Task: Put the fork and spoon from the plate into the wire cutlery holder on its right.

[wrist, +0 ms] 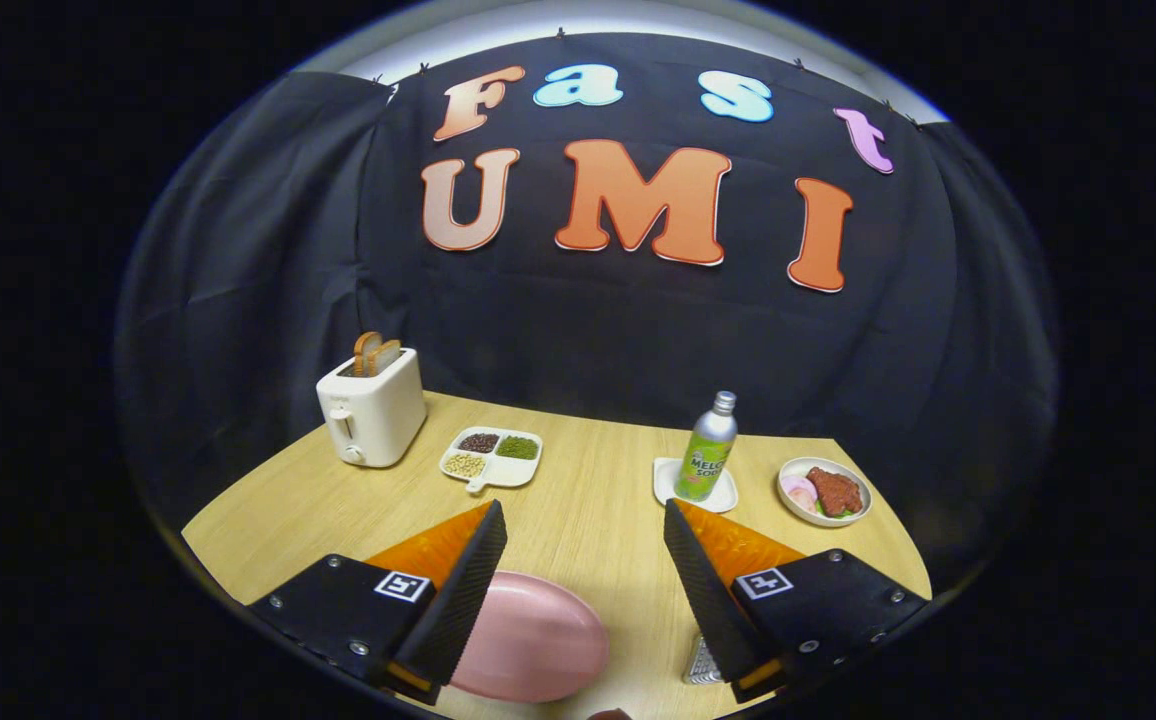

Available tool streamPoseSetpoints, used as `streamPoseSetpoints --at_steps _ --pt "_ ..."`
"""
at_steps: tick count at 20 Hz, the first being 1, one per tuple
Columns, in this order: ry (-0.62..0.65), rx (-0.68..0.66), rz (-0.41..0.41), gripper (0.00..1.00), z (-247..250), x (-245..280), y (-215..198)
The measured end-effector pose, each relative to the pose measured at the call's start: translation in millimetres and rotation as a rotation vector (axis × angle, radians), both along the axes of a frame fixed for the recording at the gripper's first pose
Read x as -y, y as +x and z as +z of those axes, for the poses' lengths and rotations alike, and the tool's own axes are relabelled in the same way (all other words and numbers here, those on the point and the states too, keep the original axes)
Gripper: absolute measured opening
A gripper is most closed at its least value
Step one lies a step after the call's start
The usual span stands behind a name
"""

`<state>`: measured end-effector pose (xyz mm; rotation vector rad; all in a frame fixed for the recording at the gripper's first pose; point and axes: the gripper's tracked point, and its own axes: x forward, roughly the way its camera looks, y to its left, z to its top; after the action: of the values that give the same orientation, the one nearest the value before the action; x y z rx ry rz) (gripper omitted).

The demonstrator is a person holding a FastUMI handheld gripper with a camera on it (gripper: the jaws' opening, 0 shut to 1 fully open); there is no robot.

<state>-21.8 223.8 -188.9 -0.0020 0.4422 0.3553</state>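
The claw is wide open and empty; the round pink plastic plate lies just below between its fingers

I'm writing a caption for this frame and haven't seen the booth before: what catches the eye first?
The open tool frames a pink plate lying low between its fingers, with a bit of the wire cutlery holder by the right finger. Beyond them on the wooden table, a white toaster with bread stands far left, and a green soda bottle stands on a small white dish beside a bowl of meat.
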Motion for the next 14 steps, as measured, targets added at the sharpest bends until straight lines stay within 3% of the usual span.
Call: streamPoseSetpoints --at_steps 7,14 --pt "-0.015 -0.198 0.08 0.97 -61.3 -51.7 -35.6" --pt "-0.091 -0.431 0.104 0.97 -130.9 -73.1 -75.4"
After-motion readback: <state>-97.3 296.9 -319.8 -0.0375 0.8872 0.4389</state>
